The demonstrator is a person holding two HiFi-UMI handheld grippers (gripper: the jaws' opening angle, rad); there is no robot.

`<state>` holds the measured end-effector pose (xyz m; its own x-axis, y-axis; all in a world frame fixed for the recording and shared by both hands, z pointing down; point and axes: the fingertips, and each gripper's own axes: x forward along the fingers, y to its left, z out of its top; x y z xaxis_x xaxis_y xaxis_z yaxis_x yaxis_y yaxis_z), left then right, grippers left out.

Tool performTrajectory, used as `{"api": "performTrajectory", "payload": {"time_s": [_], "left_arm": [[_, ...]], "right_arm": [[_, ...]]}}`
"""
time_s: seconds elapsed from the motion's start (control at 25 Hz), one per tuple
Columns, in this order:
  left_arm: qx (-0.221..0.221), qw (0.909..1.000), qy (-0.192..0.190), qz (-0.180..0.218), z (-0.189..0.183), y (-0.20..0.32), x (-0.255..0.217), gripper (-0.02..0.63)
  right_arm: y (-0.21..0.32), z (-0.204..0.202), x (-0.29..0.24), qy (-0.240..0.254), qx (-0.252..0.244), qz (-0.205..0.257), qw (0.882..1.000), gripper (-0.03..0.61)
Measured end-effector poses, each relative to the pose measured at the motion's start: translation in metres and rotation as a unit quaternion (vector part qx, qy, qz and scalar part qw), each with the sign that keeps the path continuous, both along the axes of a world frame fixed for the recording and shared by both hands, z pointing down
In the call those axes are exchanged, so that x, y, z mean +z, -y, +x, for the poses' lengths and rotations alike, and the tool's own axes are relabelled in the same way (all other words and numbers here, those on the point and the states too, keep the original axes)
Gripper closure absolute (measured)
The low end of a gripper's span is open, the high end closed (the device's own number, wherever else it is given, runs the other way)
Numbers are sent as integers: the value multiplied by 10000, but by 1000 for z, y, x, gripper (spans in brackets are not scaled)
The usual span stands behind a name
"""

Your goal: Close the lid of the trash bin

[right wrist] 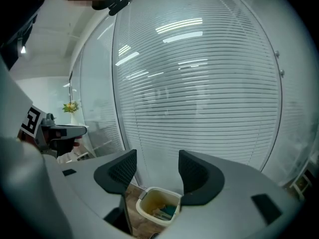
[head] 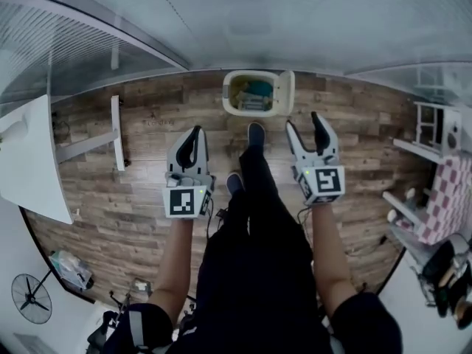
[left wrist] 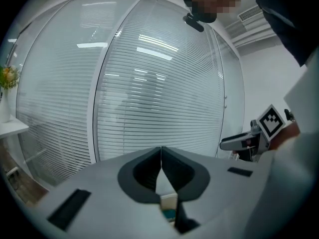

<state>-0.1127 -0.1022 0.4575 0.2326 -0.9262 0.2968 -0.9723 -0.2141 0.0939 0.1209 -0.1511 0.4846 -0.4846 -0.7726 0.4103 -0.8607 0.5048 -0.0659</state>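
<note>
A cream trash bin (head: 234, 103) stands open on the wood floor by the glass wall, with rubbish inside. Its lid (head: 285, 91) is tipped up at its right side. Both grippers hang in the air short of the bin, over the person's legs. My left gripper (head: 195, 134) is shut and empty, below and left of the bin. My right gripper (head: 304, 124) is open and empty, just below the lid. In the right gripper view the bin (right wrist: 144, 204) shows low between the parted jaws of the right gripper (right wrist: 155, 166). The left gripper (left wrist: 161, 152) shows its tips meeting.
Blinds behind glass (head: 243, 21) back the bin. A white table (head: 29, 161) and a white stand (head: 116, 131) sit at the left, a fan (head: 31, 299) at the lower left. Shelves and a pink checked cloth (head: 450, 190) crowd the right. The person's shoe (head: 255, 133) is just before the bin.
</note>
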Motion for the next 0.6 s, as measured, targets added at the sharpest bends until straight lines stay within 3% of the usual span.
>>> {"api": "performTrajectory", "payload": {"time_s": [0.32, 0.6], "left_arm": [[63, 10000, -9, 56, 2, 21, 34, 606], [-12, 9994, 47, -328, 2, 22, 85, 606]], "right_arm": [[23, -4, 51, -42, -59, -179, 9998, 336], [33, -2, 102, -113, -72, -409, 9991, 336]]}}
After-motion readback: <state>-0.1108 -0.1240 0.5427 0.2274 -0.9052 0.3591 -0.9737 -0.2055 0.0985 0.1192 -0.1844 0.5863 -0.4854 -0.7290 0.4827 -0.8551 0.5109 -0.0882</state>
